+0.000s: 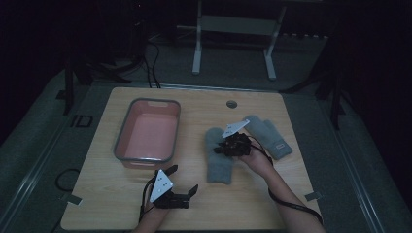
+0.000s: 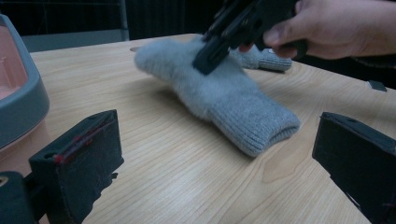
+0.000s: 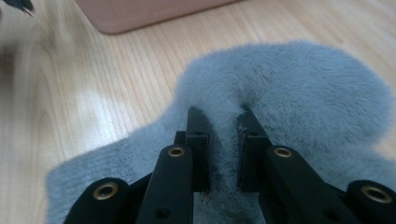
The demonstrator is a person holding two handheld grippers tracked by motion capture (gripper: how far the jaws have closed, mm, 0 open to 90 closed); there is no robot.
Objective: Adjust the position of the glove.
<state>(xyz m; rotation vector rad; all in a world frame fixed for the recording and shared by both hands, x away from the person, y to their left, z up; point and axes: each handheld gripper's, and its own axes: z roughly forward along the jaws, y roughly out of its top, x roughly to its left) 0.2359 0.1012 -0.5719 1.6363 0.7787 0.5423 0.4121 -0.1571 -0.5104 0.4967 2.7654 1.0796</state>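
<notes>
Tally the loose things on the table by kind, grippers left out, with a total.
Grey mittens: 2, the near mitten pinched by the right gripper, the far mitten lying beside it.
Pink bin with grey rim: 1.
Total: 3.

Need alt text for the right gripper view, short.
The right gripper has its two black jaws shut on a pinched fold of a fuzzy grey mitten, which lies on a light wooden table. A pink tub sits at the top edge.
</notes>
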